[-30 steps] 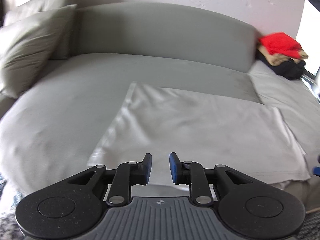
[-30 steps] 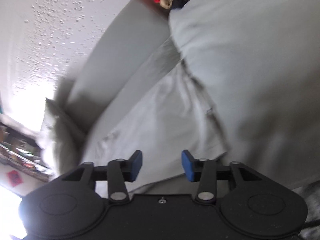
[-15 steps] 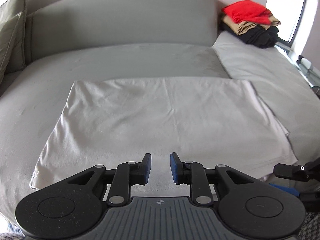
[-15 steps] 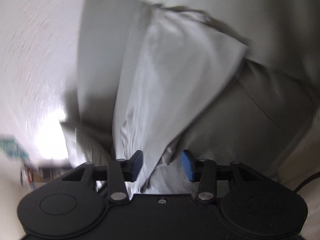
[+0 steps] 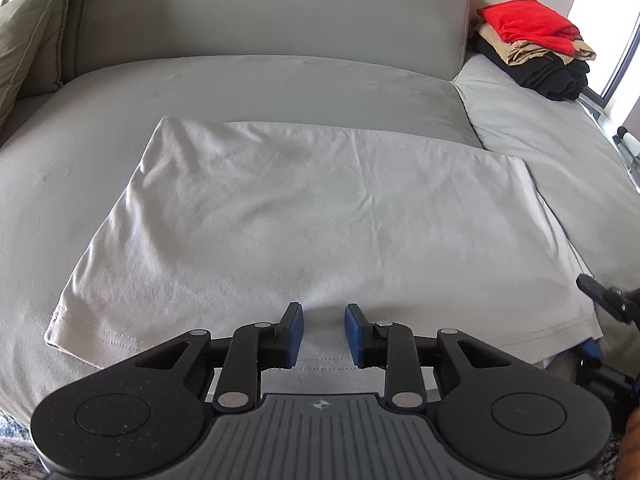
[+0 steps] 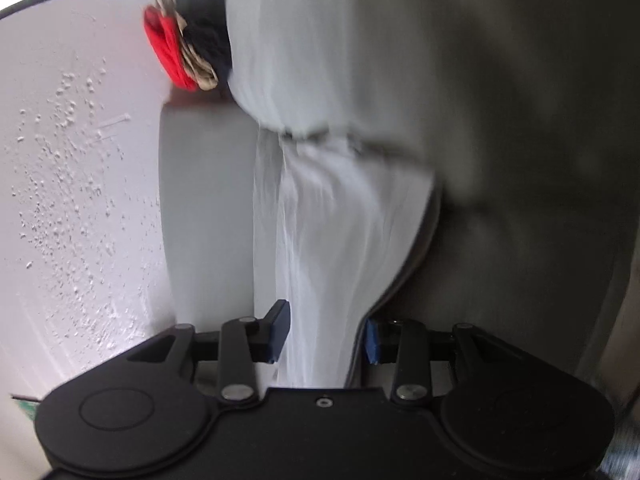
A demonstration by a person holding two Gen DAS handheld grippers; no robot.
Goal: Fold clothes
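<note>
A pale grey garment (image 5: 312, 216) lies folded flat in a rectangle on the grey sofa seat (image 5: 260, 84). My left gripper (image 5: 323, 332) hovers over the middle of its near hem. Its jaws are opening, with the hem under the gap and the pads not pressing on it. My right gripper (image 5: 594, 320) is at the garment's near right corner, rolled onto its side. In the right wrist view the garment (image 6: 340, 240) runs edge-on between the blue pads of my right gripper (image 6: 326, 336). Those jaws are closing, with a gap still showing around the cloth.
A stack of folded clothes (image 5: 532, 48), red on tan on black, sits at the sofa's far right end by a window; it shows too in the right wrist view (image 6: 188, 52). Olive cushions (image 5: 24, 40) lean at the far left. A backrest (image 5: 260, 12) runs behind the seat.
The left view swung round to face the garment squarely, and its jaws widened a little. The right gripper rolled onto its side, dropped to the garment's corner, and its jaws narrowed around the edge.
</note>
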